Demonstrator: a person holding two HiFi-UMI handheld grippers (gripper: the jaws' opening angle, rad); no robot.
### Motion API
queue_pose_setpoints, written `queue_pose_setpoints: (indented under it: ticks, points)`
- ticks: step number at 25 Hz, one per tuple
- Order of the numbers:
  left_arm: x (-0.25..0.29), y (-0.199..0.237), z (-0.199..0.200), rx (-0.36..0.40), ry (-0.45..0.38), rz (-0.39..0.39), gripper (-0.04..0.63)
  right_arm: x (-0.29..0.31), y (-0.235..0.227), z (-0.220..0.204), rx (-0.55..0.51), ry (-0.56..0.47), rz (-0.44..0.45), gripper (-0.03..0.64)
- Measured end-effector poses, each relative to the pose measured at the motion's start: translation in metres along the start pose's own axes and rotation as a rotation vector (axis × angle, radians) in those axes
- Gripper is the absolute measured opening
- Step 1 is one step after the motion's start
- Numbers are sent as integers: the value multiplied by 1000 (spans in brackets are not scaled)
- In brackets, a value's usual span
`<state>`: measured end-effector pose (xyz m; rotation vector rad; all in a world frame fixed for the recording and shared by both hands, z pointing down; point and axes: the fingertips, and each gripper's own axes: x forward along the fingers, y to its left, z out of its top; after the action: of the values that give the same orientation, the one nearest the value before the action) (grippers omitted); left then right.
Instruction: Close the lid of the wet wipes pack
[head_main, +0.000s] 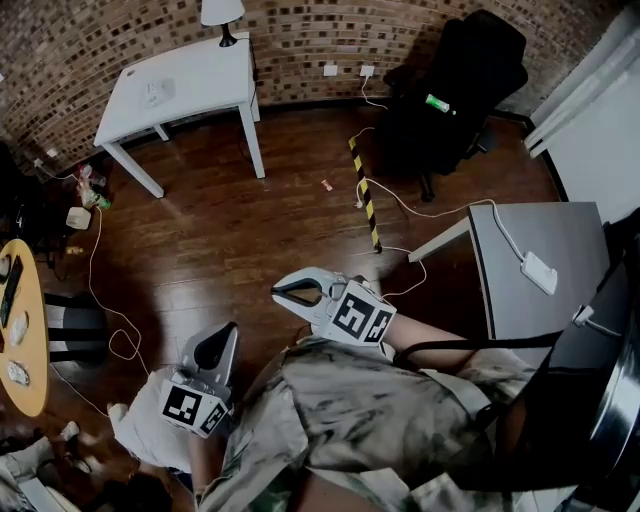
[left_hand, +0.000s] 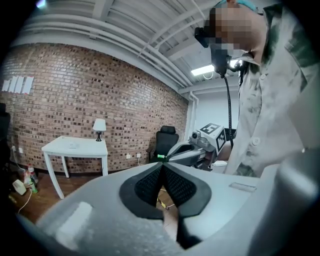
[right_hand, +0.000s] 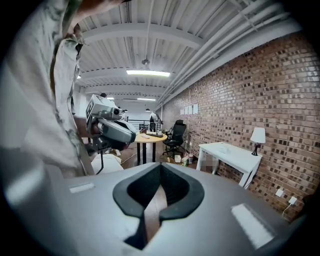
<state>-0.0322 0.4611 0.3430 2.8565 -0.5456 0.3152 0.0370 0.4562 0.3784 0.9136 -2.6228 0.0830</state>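
A dark brown plank floor (head_main: 230, 230) carries everything. At the far left, by the brick wall, stands a white rectangular table (head_main: 185, 85), with a white-shaded lamp (head_main: 222, 15) on its far right corner and a small pale object (head_main: 153, 95) near its middle. A yellow-and-black striped strip (head_main: 365, 195) lies on the floor near a black office chair (head_main: 455, 90) at the far right, and thin white cables (head_main: 100, 290) trail at left. At the right, a grey rectangular table (head_main: 560, 250) holds a flat white box (head_main: 539, 272). A round wooden table (head_main: 30, 340) at the left edge bears a dark flat item (head_main: 10, 290).
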Motion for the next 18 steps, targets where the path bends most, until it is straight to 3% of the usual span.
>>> queue_pose_setpoints:
  ticks: [9, 18]
  points:
    - [-72, 9, -23, -25, -8, -17, 2, 38, 62, 33, -26, -15, -9, 6]
    - [-89, 10, -28, -31, -22, -38, 2, 40, 81, 47, -50, -16, -41, 6]
